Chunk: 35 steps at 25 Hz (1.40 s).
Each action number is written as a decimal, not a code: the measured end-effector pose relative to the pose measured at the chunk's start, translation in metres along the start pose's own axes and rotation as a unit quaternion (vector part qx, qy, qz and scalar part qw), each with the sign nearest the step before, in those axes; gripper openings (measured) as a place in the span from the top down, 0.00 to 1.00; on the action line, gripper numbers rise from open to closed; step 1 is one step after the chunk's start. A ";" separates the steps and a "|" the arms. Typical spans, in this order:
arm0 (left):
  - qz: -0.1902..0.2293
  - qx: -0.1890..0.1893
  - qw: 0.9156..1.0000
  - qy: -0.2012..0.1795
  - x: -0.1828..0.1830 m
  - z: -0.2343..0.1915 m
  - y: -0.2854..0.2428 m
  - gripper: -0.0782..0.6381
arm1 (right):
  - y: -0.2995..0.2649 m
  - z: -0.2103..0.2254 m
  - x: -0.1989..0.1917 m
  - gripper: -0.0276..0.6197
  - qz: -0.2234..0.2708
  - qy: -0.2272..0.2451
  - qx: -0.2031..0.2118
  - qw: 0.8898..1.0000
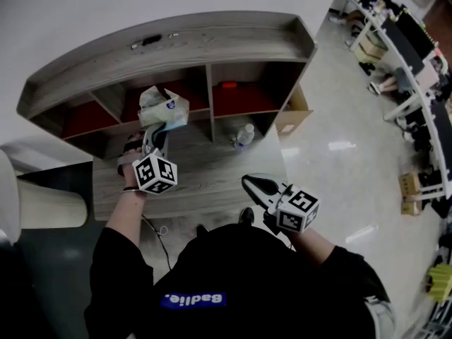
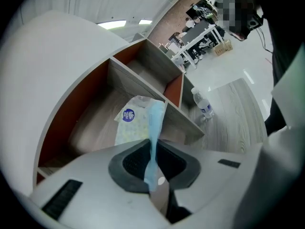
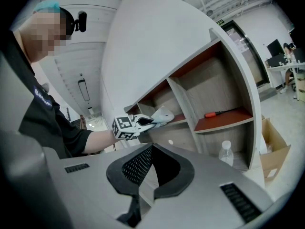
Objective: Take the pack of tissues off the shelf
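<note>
Head view: left gripper (image 1: 157, 136) was up at the shelf (image 1: 212, 44), the pack of tissues (image 1: 164, 108) at the middle cubby's mouth; whether it touched the board, unclear.
Left gripper view: jaws clamped on the pack's blue edge, its lower end hidden between them.
Right gripper view: right gripper (image 3: 151, 149) jaws pressed together, empty, well apart from the shelf.

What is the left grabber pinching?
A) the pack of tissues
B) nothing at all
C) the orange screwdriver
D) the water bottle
A: the left gripper has its jaws shut on the blue edge of the pack of tissues, while the water bottle stands apart from it, untouched.
</note>
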<state>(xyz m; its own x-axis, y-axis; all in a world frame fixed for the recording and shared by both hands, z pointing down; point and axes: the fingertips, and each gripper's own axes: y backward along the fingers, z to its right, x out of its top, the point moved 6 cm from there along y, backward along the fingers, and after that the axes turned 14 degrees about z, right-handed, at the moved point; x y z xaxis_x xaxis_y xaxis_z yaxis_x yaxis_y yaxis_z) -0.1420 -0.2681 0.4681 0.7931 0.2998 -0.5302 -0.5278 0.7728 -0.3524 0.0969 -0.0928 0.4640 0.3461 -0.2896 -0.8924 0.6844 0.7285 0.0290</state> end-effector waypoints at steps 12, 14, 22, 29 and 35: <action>0.059 0.017 0.997 0.055 0.032 0.020 0.043 0.84 | -0.009 -0.008 0.000 0.92 -0.002 0.000 0.012 1.000; 0.070 0.016 0.994 0.077 0.037 0.024 0.051 0.84 | -0.009 -0.009 0.000 0.92 -0.002 0.001 0.013 1.000; 0.110 0.017 0.981 0.156 0.054 0.042 0.081 0.84 | -0.010 -0.012 0.001 0.92 0.005 0.000 0.016 1.000; 0.128 0.029 0.968 0.213 0.064 0.049 0.101 0.84 | -0.013 -0.012 0.000 0.92 0.010 0.003 0.021 1.000; 0.153 0.035 0.939 0.307 0.069 0.057 0.117 0.84 | -0.016 -0.015 0.000 0.92 0.009 0.003 0.021 1.000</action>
<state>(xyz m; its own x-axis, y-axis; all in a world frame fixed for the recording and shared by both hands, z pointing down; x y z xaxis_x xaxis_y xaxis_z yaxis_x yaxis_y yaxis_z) -0.1313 -0.1246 0.4344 0.2712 0.1508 -0.9506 -0.6638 0.7445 -0.0713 0.0758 -0.0952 0.4571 0.3544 -0.2737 -0.8941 0.7049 0.7065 0.0631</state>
